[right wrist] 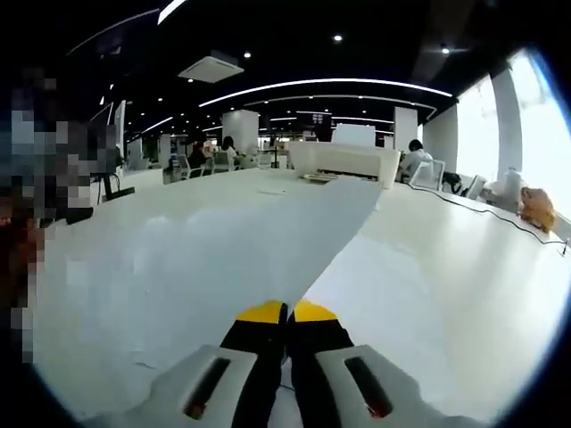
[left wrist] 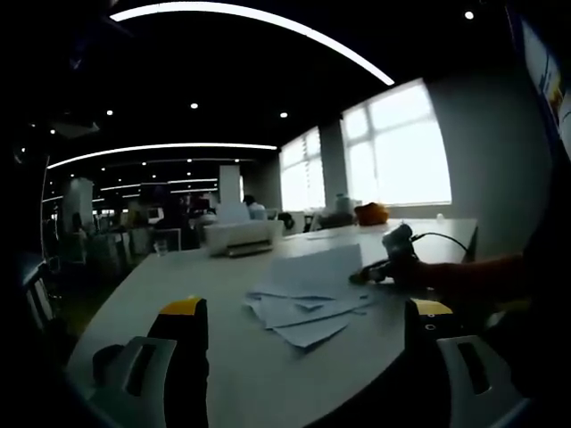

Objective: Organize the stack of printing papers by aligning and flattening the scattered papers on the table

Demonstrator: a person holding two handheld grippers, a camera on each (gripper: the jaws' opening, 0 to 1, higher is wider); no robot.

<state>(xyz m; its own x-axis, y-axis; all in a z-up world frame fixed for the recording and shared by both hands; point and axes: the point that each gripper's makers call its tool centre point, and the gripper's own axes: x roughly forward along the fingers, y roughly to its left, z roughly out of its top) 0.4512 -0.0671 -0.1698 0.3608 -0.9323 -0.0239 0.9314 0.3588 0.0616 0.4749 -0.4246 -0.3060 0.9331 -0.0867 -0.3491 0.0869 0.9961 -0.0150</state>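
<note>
Papers (left wrist: 308, 299) scattered on table (left wrist: 178, 285); right hand-held gripper (right wrist: 287, 312) pinches sheet (right wrist: 205, 259).

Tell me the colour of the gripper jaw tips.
Yellow tips on black jaws, clearest in the right gripper view on the right gripper, shut on a paper sheet.

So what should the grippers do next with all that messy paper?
Probably slide the lifted sheet, pinched in the right gripper, back over the scattered papers and lay it flat. The pile is fanned out on the table, and the left gripper waits open nearby.
</note>
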